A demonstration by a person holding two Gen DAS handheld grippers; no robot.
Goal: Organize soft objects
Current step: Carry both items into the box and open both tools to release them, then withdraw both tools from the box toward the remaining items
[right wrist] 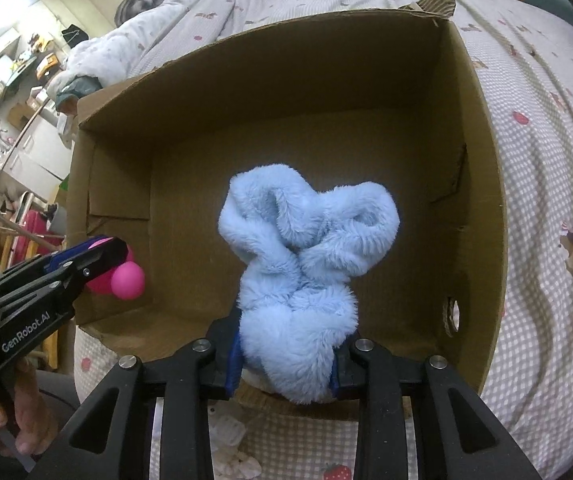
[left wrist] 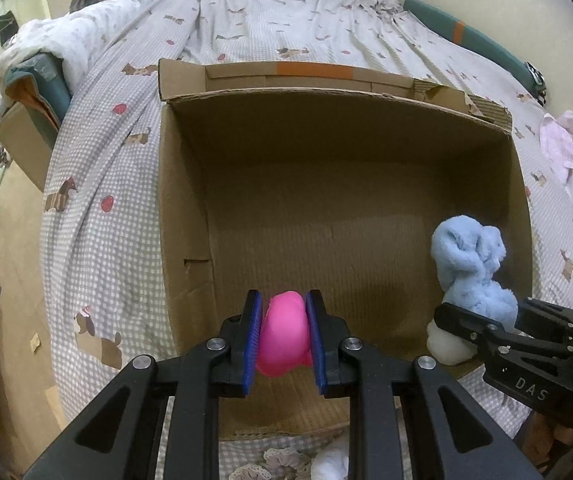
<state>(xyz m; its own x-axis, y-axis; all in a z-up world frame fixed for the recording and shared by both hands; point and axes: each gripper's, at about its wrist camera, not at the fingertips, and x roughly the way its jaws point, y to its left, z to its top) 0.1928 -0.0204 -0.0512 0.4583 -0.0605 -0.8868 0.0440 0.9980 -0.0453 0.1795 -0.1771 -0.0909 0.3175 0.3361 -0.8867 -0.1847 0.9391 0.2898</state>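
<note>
An open cardboard box (left wrist: pixel 190 200) stands on the bed; it also shows in the right wrist view (right wrist: pixel 482 184). My left gripper (left wrist: pixel 284 332) is shut on a pink soft toy (left wrist: pixel 284 336) and holds it over the box's near left part; the toy also shows in the right wrist view (right wrist: pixel 126 280). My right gripper (right wrist: pixel 286 360) is shut on a fluffy light blue soft toy (right wrist: pixel 306 248) with a white underside, held over the box's near right side. The blue toy also shows in the left wrist view (left wrist: pixel 470 268).
The bed has a grey checked sheet (left wrist: pixel 98 168) with dog prints. A pink-white cloth pile (left wrist: pixel 566 152) lies right of the box. White frilly items (left wrist: pixel 326 462) lie in front of the box. A second cardboard box (left wrist: pixel 26 148) stands on the floor at left.
</note>
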